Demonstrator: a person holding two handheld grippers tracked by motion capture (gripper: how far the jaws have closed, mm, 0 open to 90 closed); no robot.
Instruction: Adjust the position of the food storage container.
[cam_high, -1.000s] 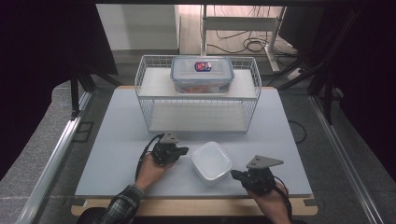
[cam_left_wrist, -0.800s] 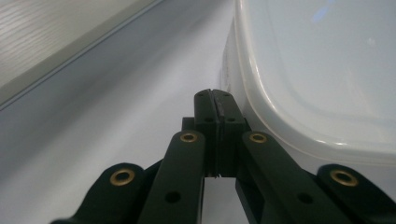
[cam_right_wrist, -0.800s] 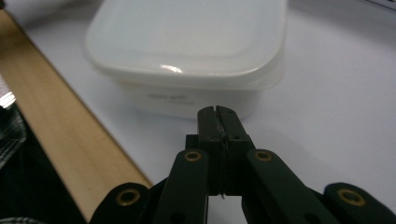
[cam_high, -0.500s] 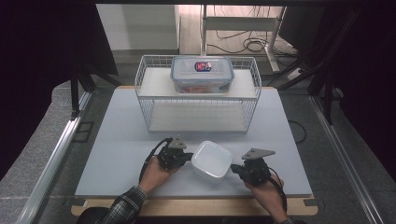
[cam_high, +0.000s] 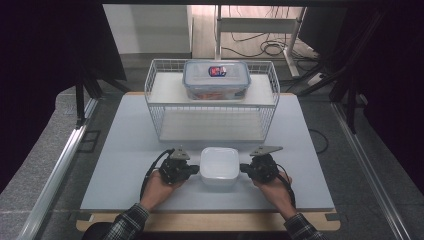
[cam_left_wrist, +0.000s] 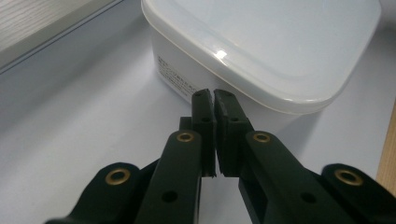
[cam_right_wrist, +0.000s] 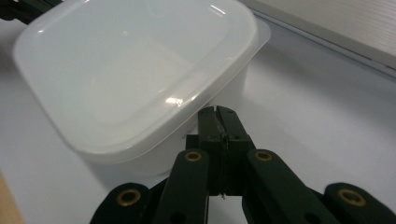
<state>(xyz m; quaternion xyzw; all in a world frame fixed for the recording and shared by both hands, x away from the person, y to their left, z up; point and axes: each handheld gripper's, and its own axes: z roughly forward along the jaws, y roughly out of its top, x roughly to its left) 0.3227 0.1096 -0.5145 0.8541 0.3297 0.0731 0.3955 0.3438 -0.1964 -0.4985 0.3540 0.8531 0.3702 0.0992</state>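
A white square tub with a translucent lid (cam_high: 219, 165) sits near the table's front edge. My left gripper (cam_high: 196, 170) is at its left side and my right gripper (cam_high: 243, 169) at its right side. In the left gripper view the jaws are shut, and the left gripper (cam_left_wrist: 208, 94) touches the tub (cam_left_wrist: 261, 51) just below the lid rim. In the right gripper view the right gripper (cam_right_wrist: 217, 111) is also shut and pressed against the tub (cam_right_wrist: 135, 70) under its lid rim. Neither gripper has anything between its jaws.
A white wire basket rack (cam_high: 212, 107) stands at the back middle of the grey table (cam_high: 125, 145). A clear lidded box (cam_high: 216, 79) rests on the rack's top shelf. A wooden strip (cam_high: 210, 221) runs along the table's front edge.
Both grippers closed in on the tub from either side. The tub, lying skewed before, now sits square and slightly farther from the front edge.
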